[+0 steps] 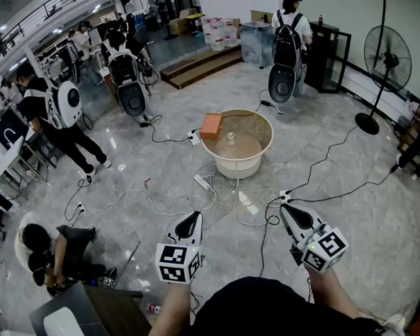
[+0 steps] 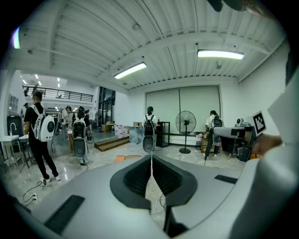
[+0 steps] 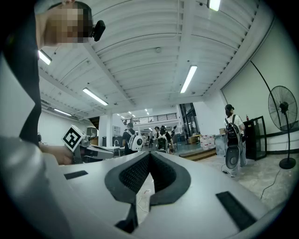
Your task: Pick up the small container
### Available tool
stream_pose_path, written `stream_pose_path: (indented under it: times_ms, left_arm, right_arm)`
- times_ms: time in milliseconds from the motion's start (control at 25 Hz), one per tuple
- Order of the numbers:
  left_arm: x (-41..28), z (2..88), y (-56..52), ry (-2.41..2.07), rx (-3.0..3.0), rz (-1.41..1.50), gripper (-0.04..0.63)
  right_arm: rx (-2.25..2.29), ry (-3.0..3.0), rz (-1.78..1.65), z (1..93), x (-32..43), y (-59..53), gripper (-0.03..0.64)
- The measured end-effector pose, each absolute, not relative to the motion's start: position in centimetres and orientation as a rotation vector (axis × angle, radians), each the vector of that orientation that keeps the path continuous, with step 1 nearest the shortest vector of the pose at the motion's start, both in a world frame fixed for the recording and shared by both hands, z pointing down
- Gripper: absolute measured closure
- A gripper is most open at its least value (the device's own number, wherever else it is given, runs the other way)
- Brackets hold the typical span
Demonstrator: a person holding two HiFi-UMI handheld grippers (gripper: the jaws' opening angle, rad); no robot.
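Note:
A round beige tub (image 1: 258,122) stands on the marble floor ahead of me, with water in it. A small pale container (image 1: 230,137) sits upright inside the tub near its middle. On the tub's left rim rests an orange block (image 1: 211,126), and its orange corner (image 2: 120,158) also shows in the left gripper view. My left gripper (image 1: 196,215) (image 2: 151,158) is held well short of the tub, pointing toward it, jaws shut and empty. My right gripper (image 1: 282,207) (image 3: 149,154) hangs beside it at the same distance, also shut with nothing held.
White cables and a power strip (image 1: 203,182) lie on the floor between me and the tub. A standing fan (image 1: 386,59) is at the right wall. A person crouches at the left (image 1: 48,252); others with backpacks stand farther off. A grey table (image 1: 98,305) is at bottom left.

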State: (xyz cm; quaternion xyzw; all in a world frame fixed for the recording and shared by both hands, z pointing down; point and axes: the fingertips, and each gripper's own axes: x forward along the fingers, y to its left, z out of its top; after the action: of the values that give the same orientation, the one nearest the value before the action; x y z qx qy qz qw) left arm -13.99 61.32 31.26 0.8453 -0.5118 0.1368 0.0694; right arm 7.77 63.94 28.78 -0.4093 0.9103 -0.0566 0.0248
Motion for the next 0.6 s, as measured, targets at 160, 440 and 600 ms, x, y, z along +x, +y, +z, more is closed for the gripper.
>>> stream_pose_path:
  times_ms: [160,440,600]
  left_arm:
    - [-12.2,31.4,61.9,-1.536,2.550,0.421,0.571]
    - [-7.9,32.7,62.8,-1.529,2.527,0.455,0.571]
    - [-4.5,33.1,63.2,-1.509,2.531,0.464,0.571]
  right_arm:
    - [-1.278,2.809,-0.172,29.0,9.6,64.4,0.607]
    - [-1.184,2.834,-0.229,29.8,13.3,66.5,0.606]
    - [-1.172,2.846,-0.236,30.1,16.3,68.0,0.605]
